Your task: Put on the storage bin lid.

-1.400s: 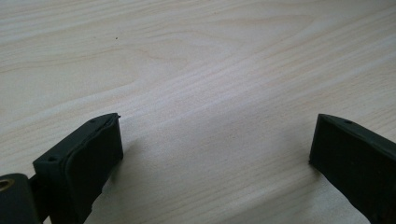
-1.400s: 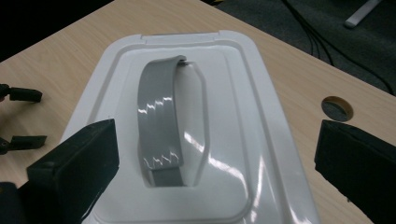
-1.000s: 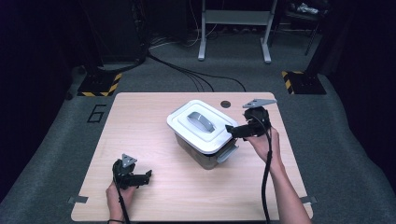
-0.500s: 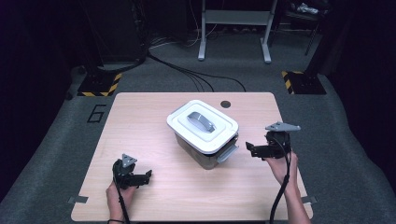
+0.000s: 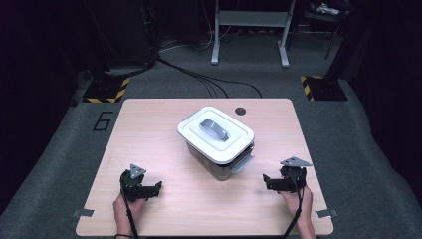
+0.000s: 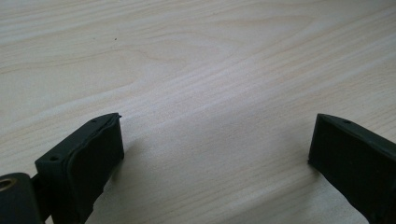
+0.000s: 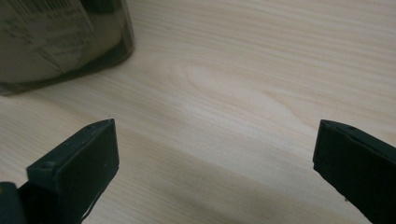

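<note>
I have both sets of jaws spread wide with bare wood between them — nothing gripped. My left gripper (image 5: 157,187) sits near the table's (image 5: 149,124) front left corner, my right gripper (image 5: 266,180) front right, near but apart from the lidded container (image 5: 219,142) mid-table.

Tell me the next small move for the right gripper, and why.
Probably move the right gripper forward-left toward the grey latch on the container. Its jaws stand open and empty over bare table, apart from the container, and that latch appears swung out while the lid sits on top.
</note>
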